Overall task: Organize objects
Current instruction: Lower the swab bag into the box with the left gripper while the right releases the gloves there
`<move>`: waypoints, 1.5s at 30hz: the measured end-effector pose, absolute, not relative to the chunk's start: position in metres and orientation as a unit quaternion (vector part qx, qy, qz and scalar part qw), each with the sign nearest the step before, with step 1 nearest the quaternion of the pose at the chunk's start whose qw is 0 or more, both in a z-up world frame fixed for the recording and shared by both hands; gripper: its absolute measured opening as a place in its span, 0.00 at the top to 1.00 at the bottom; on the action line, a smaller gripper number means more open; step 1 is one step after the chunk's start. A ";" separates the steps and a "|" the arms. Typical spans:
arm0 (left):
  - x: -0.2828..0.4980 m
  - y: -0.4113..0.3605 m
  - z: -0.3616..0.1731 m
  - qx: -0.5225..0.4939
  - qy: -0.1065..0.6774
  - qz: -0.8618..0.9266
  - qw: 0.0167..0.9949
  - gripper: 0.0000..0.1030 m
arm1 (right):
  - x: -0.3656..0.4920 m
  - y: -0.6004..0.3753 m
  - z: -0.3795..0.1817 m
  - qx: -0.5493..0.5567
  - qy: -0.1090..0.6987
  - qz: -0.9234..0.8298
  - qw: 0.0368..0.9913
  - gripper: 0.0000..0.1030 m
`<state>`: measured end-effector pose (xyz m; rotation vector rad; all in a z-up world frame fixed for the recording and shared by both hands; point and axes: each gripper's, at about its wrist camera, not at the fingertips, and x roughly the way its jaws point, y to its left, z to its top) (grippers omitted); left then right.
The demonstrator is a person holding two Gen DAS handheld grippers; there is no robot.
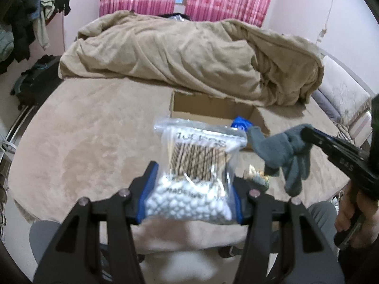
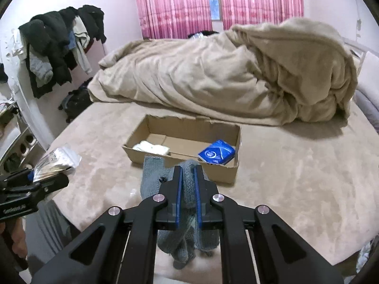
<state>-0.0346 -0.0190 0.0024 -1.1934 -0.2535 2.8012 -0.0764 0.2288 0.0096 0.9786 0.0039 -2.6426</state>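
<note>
My left gripper (image 1: 190, 184) is shut on a clear zip bag of cotton swabs (image 1: 197, 165) and holds it above the bed. It also shows at the left edge of the right wrist view (image 2: 51, 165). My right gripper (image 2: 188, 175) is shut on a grey knitted glove (image 2: 165, 177), which hangs from it; the glove also shows in the left wrist view (image 1: 281, 151). An open cardboard box (image 2: 151, 129) lies on the bed ahead. It holds a blue tissue pack (image 2: 216, 152) at the right and a white cloth item (image 2: 151, 148) at the left.
A rumpled beige duvet (image 2: 213, 75) is heaped behind the box. A small packet (image 1: 257, 176) lies on the bed under the glove. Clothes hang on a rack (image 2: 56, 47) at the left, with a dark bag (image 2: 75, 101) on the floor. Pink curtains cover the far window.
</note>
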 end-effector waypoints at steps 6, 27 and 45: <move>-0.049 -0.022 0.015 -0.380 -0.087 0.920 0.047 0.47 | -0.064 0.222 0.040 0.315 0.008 -0.934 0.170 0.91; -0.205 -0.004 -0.022 -0.391 -0.089 0.915 0.040 0.46 | -0.193 0.210 0.017 0.306 -0.016 -0.937 0.170 0.90; -0.266 0.023 -0.114 -0.464 -0.077 0.881 0.050 0.42 | -0.265 0.191 -0.110 0.394 -0.044 -0.903 0.167 0.89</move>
